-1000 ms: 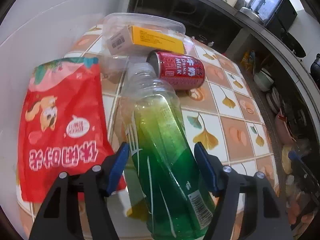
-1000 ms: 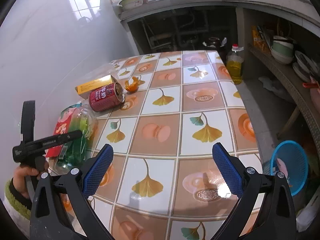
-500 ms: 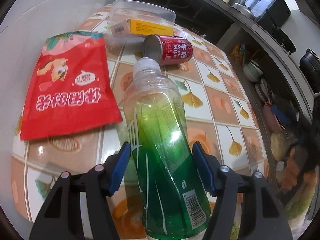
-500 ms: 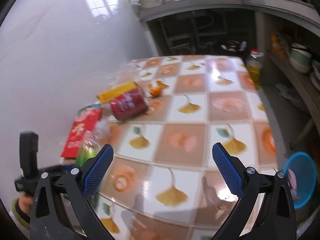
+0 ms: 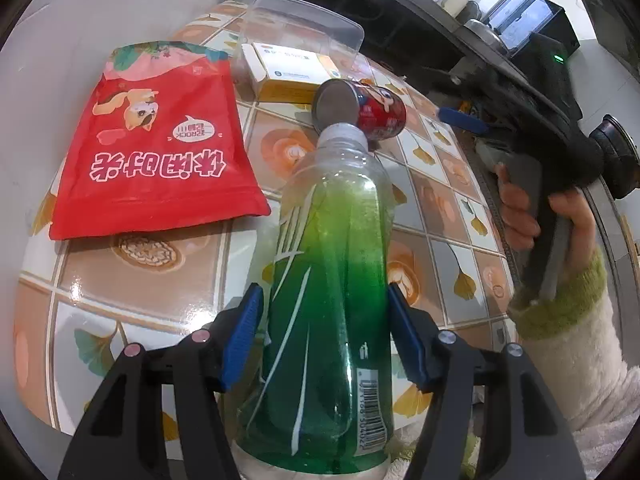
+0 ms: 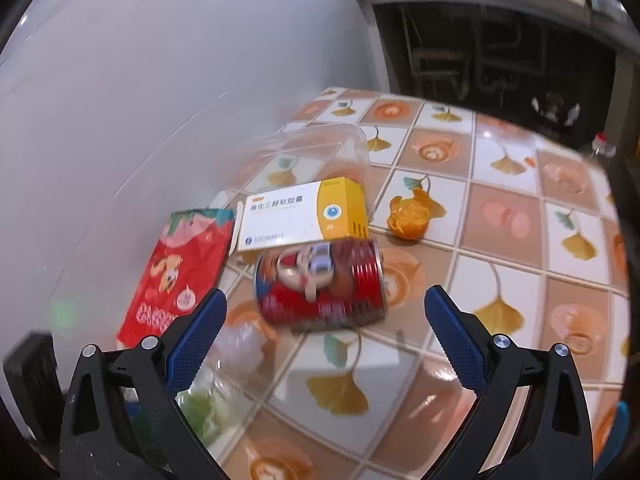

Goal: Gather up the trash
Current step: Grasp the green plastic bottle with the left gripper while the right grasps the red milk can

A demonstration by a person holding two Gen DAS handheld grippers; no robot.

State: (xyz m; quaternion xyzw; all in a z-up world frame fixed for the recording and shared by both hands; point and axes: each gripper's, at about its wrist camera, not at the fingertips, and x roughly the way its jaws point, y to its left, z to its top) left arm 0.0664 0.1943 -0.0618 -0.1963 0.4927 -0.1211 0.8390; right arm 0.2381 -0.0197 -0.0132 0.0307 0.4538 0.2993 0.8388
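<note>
My left gripper (image 5: 324, 338) is shut on a green plastic bottle (image 5: 332, 292) and holds it lifted above the tiled table (image 5: 140, 276). A red snack bag (image 5: 156, 148), a red drink can (image 5: 360, 110) on its side, a yellow-and-white medicine box (image 5: 288, 70) and a clear plastic container (image 5: 304, 28) lie beyond it. My right gripper (image 6: 326, 332) is open and empty, hovering just in front of the red can (image 6: 320, 284). The box (image 6: 304, 212), snack bag (image 6: 176, 268), clear container (image 6: 308, 148) and an orange peel (image 6: 408, 220) show in the right wrist view.
A white wall (image 6: 140, 100) runs along the table's left side. The right hand and its gripper (image 5: 532, 152) show at the table's right edge in the left wrist view. Dark shelving (image 6: 500, 52) stands behind the table.
My left gripper has lifted the green bottle higher off the table. My right gripper has swung left and closer, now facing the red can.
</note>
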